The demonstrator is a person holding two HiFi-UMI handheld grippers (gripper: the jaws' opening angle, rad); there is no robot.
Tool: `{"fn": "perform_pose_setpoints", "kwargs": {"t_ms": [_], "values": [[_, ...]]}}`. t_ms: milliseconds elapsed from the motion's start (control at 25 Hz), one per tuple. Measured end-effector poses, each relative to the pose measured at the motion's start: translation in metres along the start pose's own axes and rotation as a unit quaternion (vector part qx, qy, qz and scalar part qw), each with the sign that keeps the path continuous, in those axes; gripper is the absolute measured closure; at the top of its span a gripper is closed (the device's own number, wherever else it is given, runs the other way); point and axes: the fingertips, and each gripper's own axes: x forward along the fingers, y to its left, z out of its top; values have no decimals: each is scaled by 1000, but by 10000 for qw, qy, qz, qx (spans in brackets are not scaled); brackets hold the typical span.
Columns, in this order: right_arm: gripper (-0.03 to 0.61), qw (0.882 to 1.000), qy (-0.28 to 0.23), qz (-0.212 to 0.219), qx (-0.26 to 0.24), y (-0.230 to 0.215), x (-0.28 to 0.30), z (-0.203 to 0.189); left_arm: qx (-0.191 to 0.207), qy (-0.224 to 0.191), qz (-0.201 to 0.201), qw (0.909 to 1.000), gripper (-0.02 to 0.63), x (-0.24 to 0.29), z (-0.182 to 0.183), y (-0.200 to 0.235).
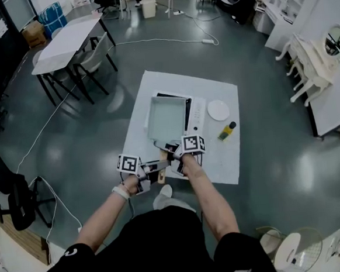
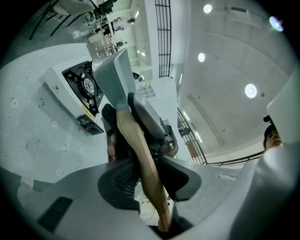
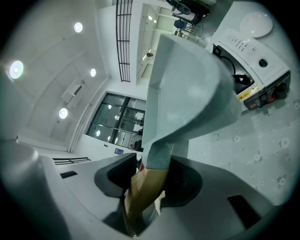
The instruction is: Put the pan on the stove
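A person stands at the near edge of a white worktop, both hand-held grippers clamped on one wooden handle. The left hand-held gripper grips the handle near its free end. The right hand-held gripper grips it further up, where the wood meets the grey neck of the pan.

The square grey pan sits over the stove, open side up, and covers most of its black top. From the head view it is hard to say whether the base rests on the stove or hangs just above it. The pan's long axis runs away from the person: body toward the far edge of the worktop, handle back toward the near edge and the body of the person.

Bare worktop lies to the left of the stove and beyond it. On the right, a white plate lies just beside the stove's control strip, and a small bottle lies near the handle's side, apart from both.

Open grey floor rings the worktop. A table with chairs stands well apart at the far left.
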Motion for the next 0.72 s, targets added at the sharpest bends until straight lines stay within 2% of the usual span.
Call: {"fn": "perform_pose_setpoints", "kwargs": {"t_ms": [280,560,720], "values": [[431,9999,-115,47,13,-3,11,22,-30,113,-48,9999,497,0,22,6],[431,9996,-255,-120,-1,-7,15,43,72,231,-82,9997,497,2,42,9],[431,9996,-290,-26,-24,-6,20,53,154,272,-127,9994,497,3,54,9]]}}
